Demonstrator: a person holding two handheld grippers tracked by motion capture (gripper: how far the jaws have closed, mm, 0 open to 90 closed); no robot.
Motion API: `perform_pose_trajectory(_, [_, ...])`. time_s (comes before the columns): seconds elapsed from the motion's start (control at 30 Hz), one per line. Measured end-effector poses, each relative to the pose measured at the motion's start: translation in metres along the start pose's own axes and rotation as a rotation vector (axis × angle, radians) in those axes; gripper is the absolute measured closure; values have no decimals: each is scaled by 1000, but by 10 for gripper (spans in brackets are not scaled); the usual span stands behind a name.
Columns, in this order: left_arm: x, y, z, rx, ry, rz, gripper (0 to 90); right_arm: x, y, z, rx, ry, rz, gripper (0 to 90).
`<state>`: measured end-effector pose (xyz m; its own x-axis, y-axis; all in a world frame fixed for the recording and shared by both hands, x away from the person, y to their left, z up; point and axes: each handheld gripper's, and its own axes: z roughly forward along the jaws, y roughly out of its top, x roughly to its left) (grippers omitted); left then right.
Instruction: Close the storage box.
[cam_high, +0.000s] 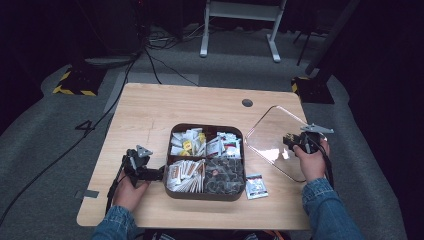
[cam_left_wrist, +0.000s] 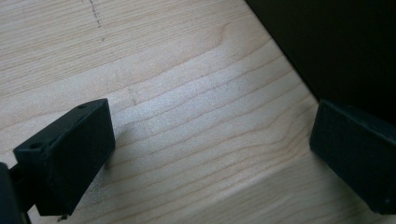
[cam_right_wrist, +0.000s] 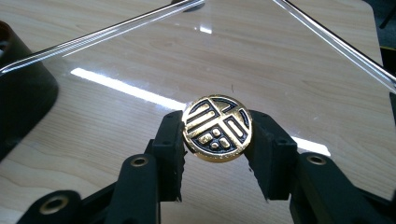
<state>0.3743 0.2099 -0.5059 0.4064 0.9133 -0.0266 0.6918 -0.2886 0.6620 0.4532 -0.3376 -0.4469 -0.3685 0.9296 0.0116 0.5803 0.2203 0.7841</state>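
1. At the right side of the table, the clear lid is tilted up off the wood, its gold knob clamped between the jaws of the right gripper; the jaws are partly closed, pads pressing on either side of the knob.
2. Judgement: the step is carrying the lid to or from the tray. Keep the squeeze steady, since the knob is round and could spin or slip out.
3. The lid's near edge seems to rest on the table, so lift higher before swinging sideways or it will drag.
4. The tray sits mid-table with four compartments of sachets. If closing it, line up the lid's corners over the rim and come down level.
5. A loose packet lies just beside the tray's right front corner; don't catch it with the lid.
6. The left gripper rests on the table at the tray's left wall, jaws wide apart and holding nothing, bare wood between them. It could brace the tray if it shifts.
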Motion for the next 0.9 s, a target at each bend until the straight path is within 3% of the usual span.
perform_pose_trajectory(0.53, [0, 0, 0, 2, -3, 0, 3, 10, 21, -33, -44, 38, -21, 590])
perform_pose_trajectory(0.9, [0, -1, -1, -1, 1, 1, 4, 38, 44, -42, -54, 111, -85, 590])
